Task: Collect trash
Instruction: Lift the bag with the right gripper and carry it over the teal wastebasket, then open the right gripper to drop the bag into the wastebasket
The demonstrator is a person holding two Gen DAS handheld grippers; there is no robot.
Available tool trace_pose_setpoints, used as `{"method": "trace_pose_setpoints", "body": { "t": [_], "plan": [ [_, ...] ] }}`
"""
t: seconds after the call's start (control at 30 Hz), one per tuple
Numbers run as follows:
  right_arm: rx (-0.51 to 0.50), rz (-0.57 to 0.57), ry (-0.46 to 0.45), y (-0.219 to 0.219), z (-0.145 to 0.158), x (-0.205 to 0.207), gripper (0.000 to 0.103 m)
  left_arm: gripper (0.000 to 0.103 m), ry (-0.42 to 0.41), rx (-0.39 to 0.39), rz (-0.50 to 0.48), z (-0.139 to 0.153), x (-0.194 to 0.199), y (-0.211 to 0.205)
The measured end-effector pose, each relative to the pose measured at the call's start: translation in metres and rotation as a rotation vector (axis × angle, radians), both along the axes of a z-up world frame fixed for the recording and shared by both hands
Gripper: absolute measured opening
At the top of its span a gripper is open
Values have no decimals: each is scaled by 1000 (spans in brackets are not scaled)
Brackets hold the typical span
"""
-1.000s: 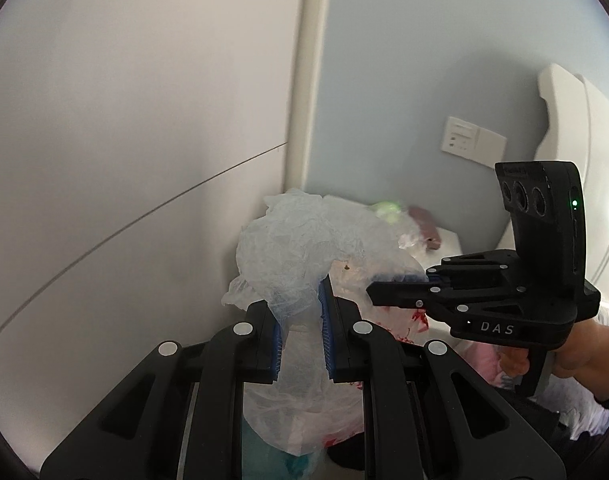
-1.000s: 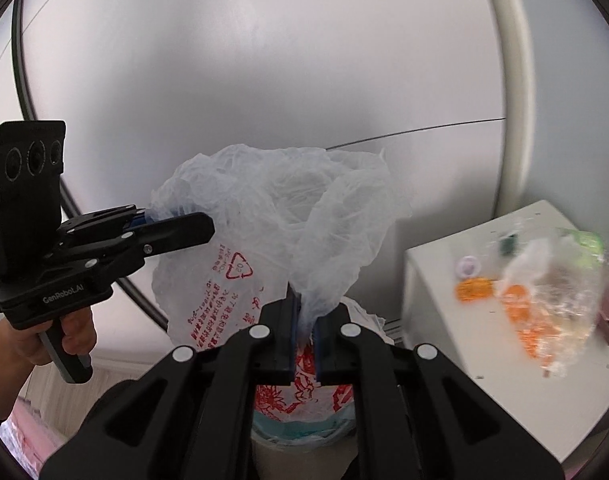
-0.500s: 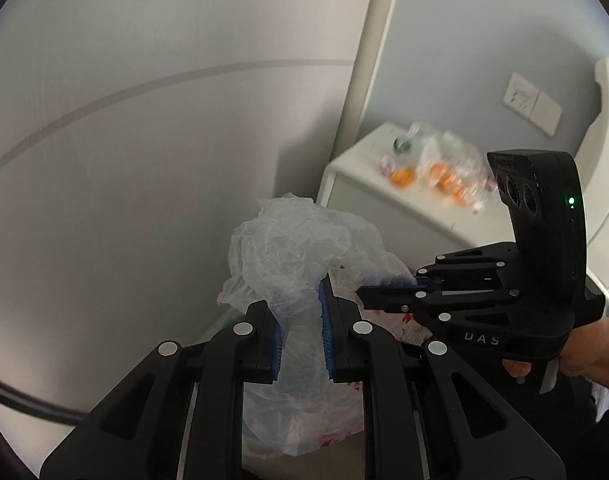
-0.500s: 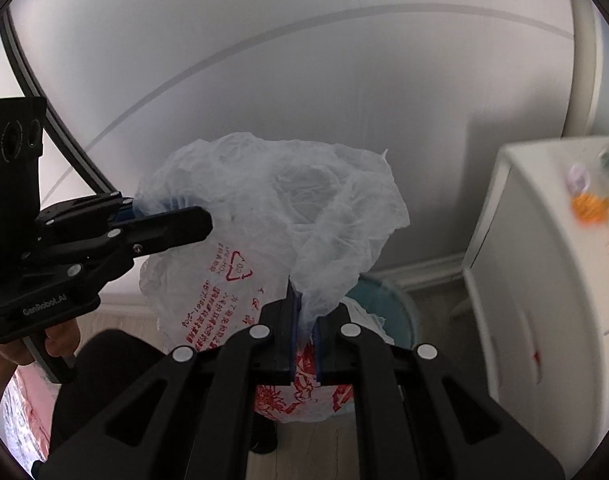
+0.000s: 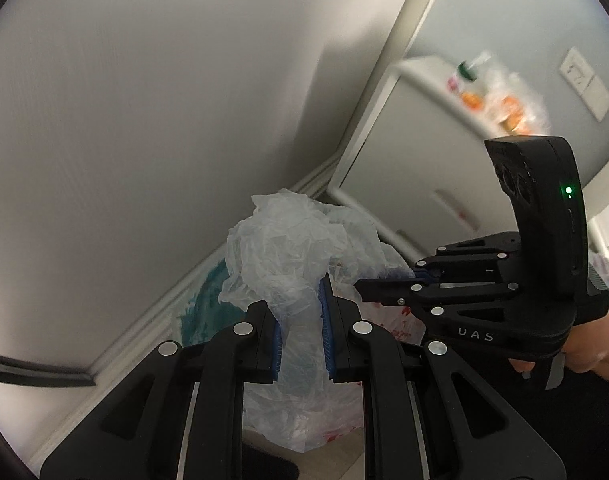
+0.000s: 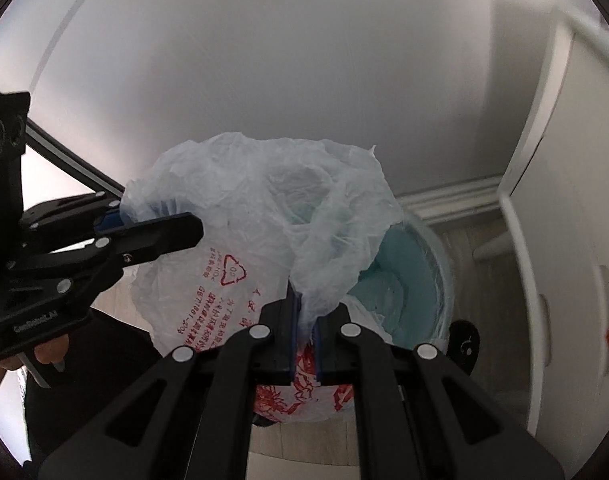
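A thin white plastic bag [image 5: 296, 248] with red print [image 6: 232, 272] hangs between my two grippers. My left gripper [image 5: 300, 300] is shut on one bunched edge of the bag. My right gripper [image 6: 304, 308] is shut on the other edge; it also shows in the left wrist view [image 5: 384, 284]. The left gripper shows in the right wrist view [image 6: 156, 228]. The bag hangs just above a round bin with a teal liner [image 6: 404, 280], which stands on the floor by the wall.
A white cabinet [image 5: 424, 152] stands right of the bin, with a clear bag of orange things [image 5: 500, 108] on top. A grey wall [image 5: 144, 100] with a white skirting board [image 6: 448, 200] is behind. A black pedal [image 6: 464, 344] sticks out from the bin.
Both grippers have come down with the bag, from cabinet-top height to just above the bin. The bin's teal liner has come into view. Both stay shut on the bag.
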State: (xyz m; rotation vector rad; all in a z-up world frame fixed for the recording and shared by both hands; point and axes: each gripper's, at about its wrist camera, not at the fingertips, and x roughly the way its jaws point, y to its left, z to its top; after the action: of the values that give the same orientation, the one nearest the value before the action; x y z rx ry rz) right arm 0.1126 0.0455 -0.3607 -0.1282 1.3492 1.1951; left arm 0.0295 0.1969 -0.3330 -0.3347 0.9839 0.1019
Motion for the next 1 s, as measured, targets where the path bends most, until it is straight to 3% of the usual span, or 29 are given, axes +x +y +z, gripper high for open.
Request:
{"method": "trace_pose_setpoints", "body": {
  "t": [0.3, 0.57, 0.9, 0.97, 1.0],
  "plan": [
    [-89, 125, 15, 29, -68, -13, 8, 14, 136, -68, 48, -81, 23, 17],
    [-170, 191, 11, 55, -106, -27, 8, 14, 233, -82, 58, -137, 48, 11],
    [-194, 315, -67, 90, -112, -60, 8, 15, 297, -94, 67, -172, 65, 5],
    [-191, 328, -103, 93, -108, -64, 8, 20, 293, -83, 71, -176, 66, 2],
    [-187, 326, -121, 93, -105, -66, 8, 28, 290, -79, 76, -175, 68, 1]
  ]
}}
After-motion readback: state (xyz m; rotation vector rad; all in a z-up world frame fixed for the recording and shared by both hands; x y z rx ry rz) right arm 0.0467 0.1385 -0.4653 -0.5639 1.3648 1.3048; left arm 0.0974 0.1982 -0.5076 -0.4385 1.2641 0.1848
